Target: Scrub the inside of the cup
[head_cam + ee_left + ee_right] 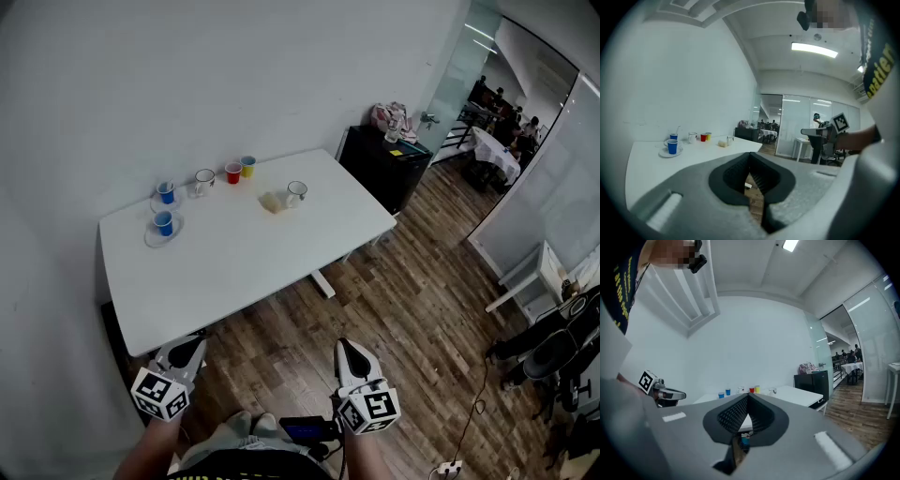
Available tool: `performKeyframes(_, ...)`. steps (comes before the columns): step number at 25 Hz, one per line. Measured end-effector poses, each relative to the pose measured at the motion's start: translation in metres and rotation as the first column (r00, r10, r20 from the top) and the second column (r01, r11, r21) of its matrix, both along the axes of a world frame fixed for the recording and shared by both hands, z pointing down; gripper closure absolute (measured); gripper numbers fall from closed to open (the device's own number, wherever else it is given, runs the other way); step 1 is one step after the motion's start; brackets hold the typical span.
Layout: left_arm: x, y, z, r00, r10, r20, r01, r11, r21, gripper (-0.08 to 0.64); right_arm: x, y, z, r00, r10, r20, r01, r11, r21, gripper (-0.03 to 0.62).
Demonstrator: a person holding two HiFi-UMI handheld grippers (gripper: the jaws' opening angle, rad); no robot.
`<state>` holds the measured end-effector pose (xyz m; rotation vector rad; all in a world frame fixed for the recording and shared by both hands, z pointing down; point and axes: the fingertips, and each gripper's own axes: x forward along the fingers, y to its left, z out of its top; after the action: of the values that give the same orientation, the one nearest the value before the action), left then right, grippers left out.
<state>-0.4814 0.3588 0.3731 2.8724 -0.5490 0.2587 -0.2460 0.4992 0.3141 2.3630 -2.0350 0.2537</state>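
The left gripper (190,345) and the right gripper (345,352) sit low in the head view, both with jaws fully together and nothing between them. The cup (296,192) stands on the white table (234,272) above the middle of the frame, just beside a pale sponge (273,202) and well apart from both grippers.

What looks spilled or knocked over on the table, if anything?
Nothing stands out. Both blue cups, the red cup, the yellow cup and both mugs stand upright on the white table; no spill shows.
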Motion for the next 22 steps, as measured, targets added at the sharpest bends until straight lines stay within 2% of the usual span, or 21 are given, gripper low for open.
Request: performKeyframes(22, 0.026, 0.0, -0.003, 1.0, 0.003, 0.005, -0.003, 1.0, 0.006, 0.558, 0.024, 0.005, -0.004, 1.0, 0.001, -0.004, -0.001, 1.0, 0.006, 0.586)
